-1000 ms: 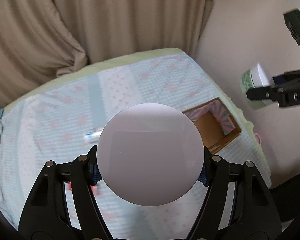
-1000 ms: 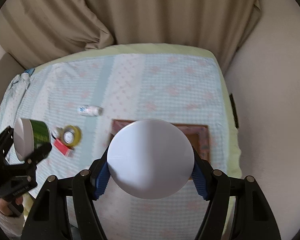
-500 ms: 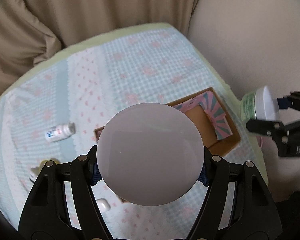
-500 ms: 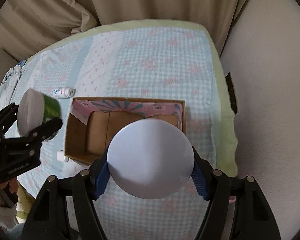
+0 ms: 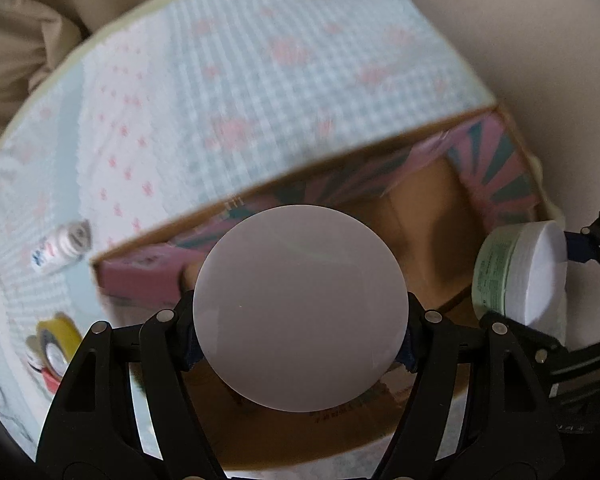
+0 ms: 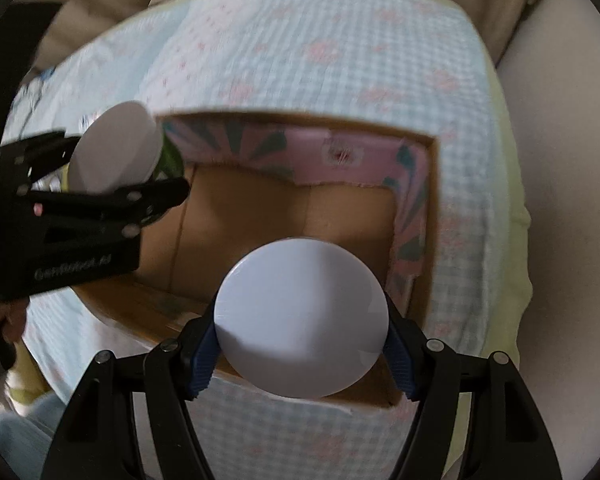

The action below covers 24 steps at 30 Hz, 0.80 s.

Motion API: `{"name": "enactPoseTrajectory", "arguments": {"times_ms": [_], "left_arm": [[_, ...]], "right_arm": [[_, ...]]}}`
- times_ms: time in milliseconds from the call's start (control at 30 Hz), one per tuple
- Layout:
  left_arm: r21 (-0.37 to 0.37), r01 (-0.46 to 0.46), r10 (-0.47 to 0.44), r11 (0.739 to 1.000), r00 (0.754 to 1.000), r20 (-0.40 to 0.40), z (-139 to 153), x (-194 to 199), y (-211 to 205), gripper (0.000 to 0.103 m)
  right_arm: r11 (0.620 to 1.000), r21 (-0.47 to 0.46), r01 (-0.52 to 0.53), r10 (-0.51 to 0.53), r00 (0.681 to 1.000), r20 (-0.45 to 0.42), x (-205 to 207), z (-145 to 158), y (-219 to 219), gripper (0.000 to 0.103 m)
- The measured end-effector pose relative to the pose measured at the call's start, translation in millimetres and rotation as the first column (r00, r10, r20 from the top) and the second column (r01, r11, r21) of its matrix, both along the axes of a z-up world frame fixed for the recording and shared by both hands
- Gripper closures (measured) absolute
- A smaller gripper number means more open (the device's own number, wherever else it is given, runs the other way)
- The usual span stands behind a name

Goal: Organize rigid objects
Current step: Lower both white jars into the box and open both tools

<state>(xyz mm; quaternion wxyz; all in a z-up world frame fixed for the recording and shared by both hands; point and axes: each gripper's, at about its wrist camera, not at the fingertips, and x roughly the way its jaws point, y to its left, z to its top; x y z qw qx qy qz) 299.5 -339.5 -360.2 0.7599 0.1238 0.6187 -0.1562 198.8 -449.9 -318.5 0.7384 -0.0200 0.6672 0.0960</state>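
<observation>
**Operator A:** Item one on my left feed: a checked coverlet [image 5: 260, 80], pale blue and white with pink flower marks. It covers most of the view. The pattern is blurred.

**Operator B:** Confirmed. On my right feed, a pale yellow-green sheet [image 6: 504, 240] shows from under the coverlet, along its far edge and down the right side of the picture.

**Operator A:** Item two: a beige curtain [image 5: 16, 60], hanging in folds, behind the far edge of the coverlet.

**Operator B:** Confirmed. Item three: a plain cream wall [image 6: 572, 160], just beside the sheet.

matt cardboard box [image 6: 236, 216], woven checked cloth [image 6: 340, 60]
</observation>
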Motion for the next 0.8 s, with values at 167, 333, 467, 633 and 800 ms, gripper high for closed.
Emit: {"name": "enactPoseTrajectory", "arguments": {"times_ms": [167, 333, 467, 633, 800], "left_arm": [[0.037, -0.011, 0.013, 0.999, 0.998, -0.058, -28, -3, 3, 0.035], [0.069, -0.026, 0.031, 0.997, 0.997, -0.064, -37, 2, 9, 0.035], [0.069, -0.025, 0.027, 0.997, 0.999, -0.027, -26, 5, 12, 0.030], [0.088, -0.026, 0.020, 0.996, 0.997, 0.069, 2, 4, 19, 0.000], [0.081, -0.027, 0.022, 0.996, 0.998, 0.058, 6, 3, 27, 0.000]], "right_arm": [[0.998, -0.028, -0.054, 0.055, 0.998, 0.012, -6, -20, 3, 0.037], [0.994, -0.022, -0.108, 0.108, 0.994, 0.025, 0, -29, 13, 0.037], [0.990, -0.023, -0.140, 0.141, 0.988, 0.063, 7, -27, 24, 0.036], [0.989, -0.026, -0.149, 0.151, 0.981, 0.121, 10, -22, 30, 0.000], [0.984, -0.070, -0.164, 0.173, 0.972, 0.157, -4, -12, 30, 0.000]]}}
